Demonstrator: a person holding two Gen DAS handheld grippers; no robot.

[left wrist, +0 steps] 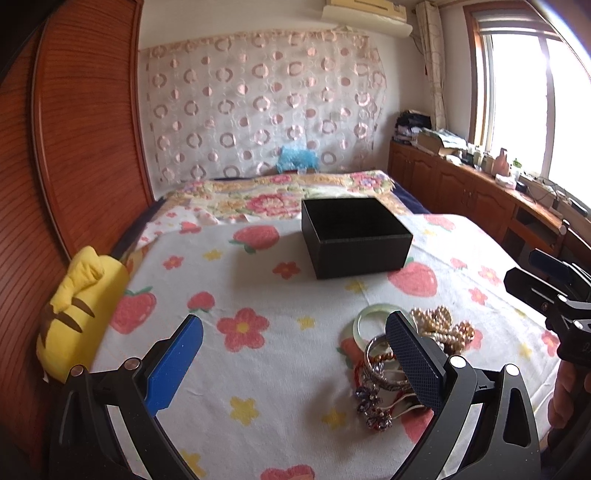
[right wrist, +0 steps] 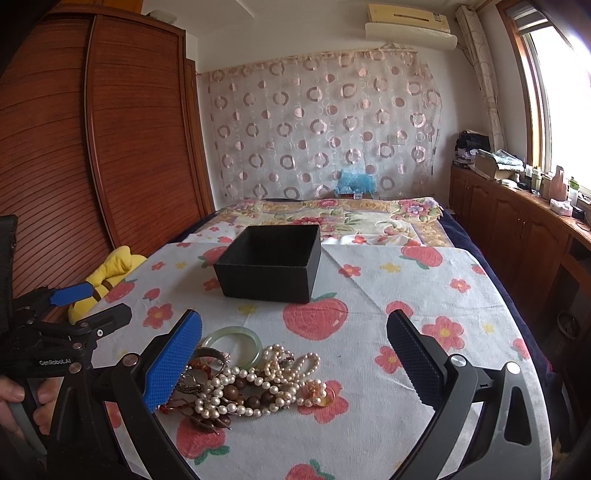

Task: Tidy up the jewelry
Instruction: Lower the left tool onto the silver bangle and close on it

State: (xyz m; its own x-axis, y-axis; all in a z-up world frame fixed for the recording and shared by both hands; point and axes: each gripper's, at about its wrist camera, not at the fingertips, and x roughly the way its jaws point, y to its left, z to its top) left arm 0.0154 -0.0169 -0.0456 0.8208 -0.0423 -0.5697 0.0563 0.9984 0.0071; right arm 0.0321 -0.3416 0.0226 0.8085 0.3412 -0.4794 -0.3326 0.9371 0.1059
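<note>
A bed (right wrist: 369,295) fills the middle of the room, covered with a white cloth printed with strawberries and flowers, and a floral blanket (right wrist: 351,218) lies farther back. A reddish wooden wardrobe (right wrist: 92,147) stands along the left. A sheer curtain (right wrist: 325,125) with pink circles hangs on the back wall, under an air conditioner (right wrist: 410,26). At right, bright daylight comes through a window (right wrist: 561,103) above a cluttered wooden cabinet (right wrist: 509,221).

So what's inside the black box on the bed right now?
The black box looks empty: only dark inner walls show. Its floor is hidden behind the near wall in both views. The jewelry pile lies outside it.
</note>
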